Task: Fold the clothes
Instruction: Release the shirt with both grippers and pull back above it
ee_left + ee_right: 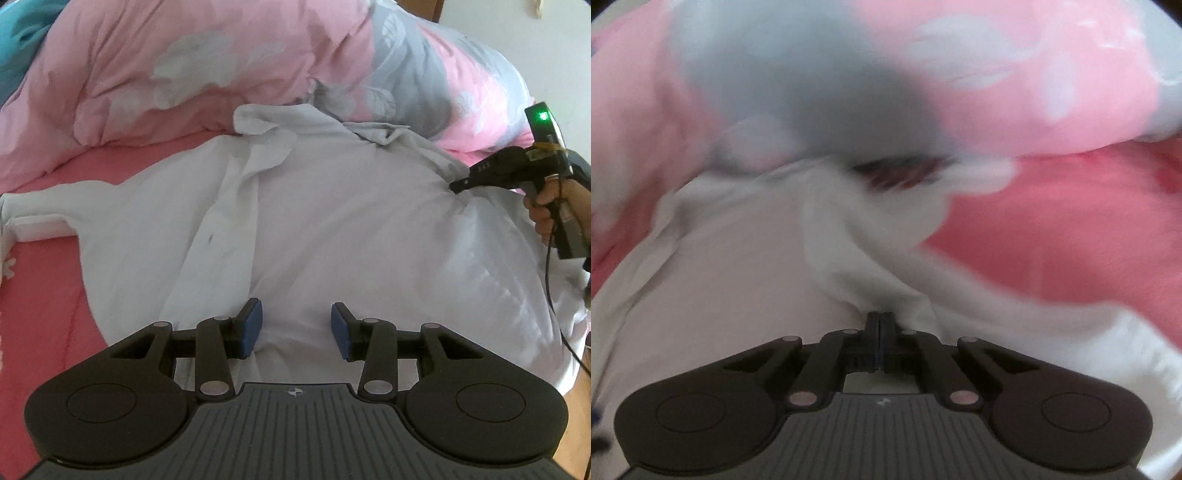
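A white shirt lies spread mid-frame on the pink bed. The left hand-held gripper hovers wide open; the right hand-held gripper pinches its fabric.

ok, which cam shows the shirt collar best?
Left wrist view. The white shirt lies spread on the bed, its collar sharp near the quilt. The right wrist view is motion-blurred: just bunched white cloth clamped in the right gripper, no clear collar.
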The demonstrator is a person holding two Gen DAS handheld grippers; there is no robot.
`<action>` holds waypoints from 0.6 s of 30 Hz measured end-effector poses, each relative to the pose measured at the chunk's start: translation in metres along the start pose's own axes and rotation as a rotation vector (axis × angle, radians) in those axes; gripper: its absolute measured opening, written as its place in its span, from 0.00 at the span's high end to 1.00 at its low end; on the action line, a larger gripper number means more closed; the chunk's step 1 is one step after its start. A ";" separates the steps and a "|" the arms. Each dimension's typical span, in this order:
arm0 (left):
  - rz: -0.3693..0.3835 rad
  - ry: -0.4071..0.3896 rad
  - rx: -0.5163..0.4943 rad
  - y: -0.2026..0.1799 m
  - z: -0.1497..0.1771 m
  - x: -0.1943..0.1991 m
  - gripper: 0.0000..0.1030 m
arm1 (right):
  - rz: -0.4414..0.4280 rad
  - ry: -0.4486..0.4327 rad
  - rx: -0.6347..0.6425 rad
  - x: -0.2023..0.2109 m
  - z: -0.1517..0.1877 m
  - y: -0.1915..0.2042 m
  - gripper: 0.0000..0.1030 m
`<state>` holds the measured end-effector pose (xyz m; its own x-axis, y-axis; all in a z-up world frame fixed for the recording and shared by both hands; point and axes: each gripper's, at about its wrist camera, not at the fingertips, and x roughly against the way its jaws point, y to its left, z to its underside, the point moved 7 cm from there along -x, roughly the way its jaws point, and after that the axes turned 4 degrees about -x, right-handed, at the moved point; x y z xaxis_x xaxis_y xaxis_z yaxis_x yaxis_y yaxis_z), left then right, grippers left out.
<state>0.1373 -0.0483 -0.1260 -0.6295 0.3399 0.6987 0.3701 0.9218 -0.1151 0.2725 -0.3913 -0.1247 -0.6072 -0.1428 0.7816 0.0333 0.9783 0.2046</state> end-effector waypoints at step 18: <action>0.040 -0.030 -0.046 -0.022 0.001 0.030 0.45 | -0.003 -0.269 -0.297 0.237 0.084 -0.132 0.43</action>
<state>0.1101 -0.0582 -0.1030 -0.6333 0.3822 0.6729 0.4258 0.8982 -0.1095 0.0580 -0.5421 -0.0160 -0.7924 -0.0630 0.6068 0.2349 0.8864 0.3989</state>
